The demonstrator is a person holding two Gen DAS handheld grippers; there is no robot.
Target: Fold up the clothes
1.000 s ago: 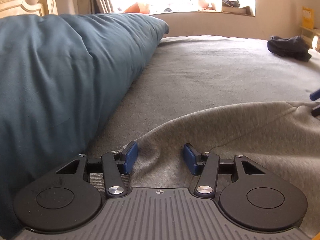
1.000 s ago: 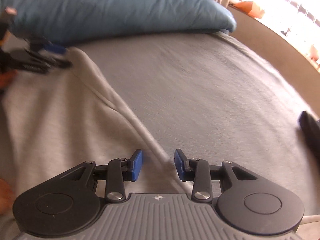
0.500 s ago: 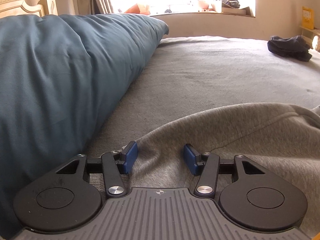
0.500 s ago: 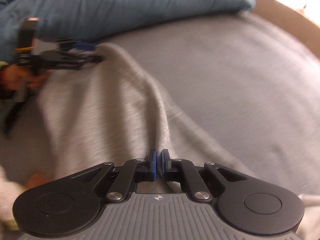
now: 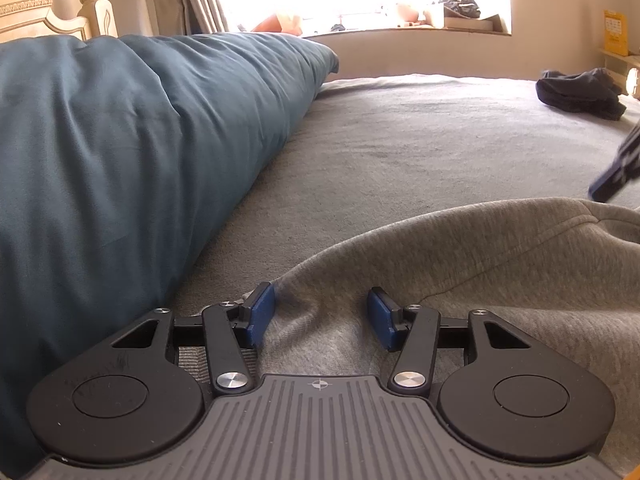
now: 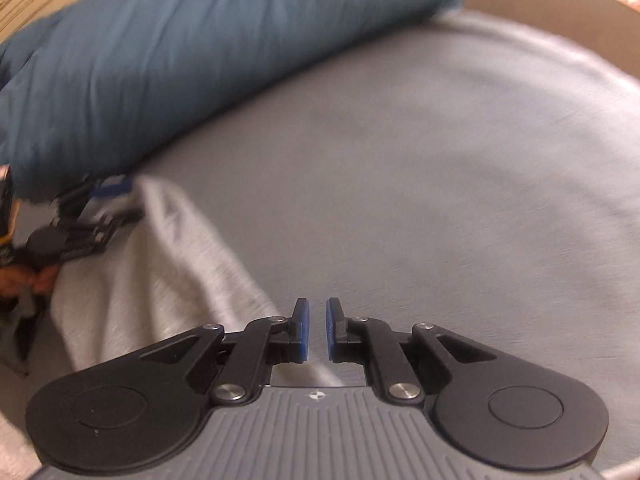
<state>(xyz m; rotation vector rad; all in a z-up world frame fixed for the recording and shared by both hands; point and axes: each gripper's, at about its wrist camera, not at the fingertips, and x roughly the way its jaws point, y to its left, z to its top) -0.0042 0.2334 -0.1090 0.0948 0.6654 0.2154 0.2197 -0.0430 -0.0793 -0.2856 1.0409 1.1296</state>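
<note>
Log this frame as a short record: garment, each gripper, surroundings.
garment: grey garment, rumpled on the grey bed sheet
left gripper: open, pads either side of a fold of the fabric
right gripper: jaws almost together with a narrow gap; grip on fabric unclear
beside: blue duvet lying along the sheet
far side: dark garment, lying apart

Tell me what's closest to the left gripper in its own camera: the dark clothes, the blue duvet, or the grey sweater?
From the left gripper:
1. Grey sweater, right between its fingers.
2. Blue duvet, just beside it on the left.
3. Dark clothes, far off at the right of the bed.
</note>
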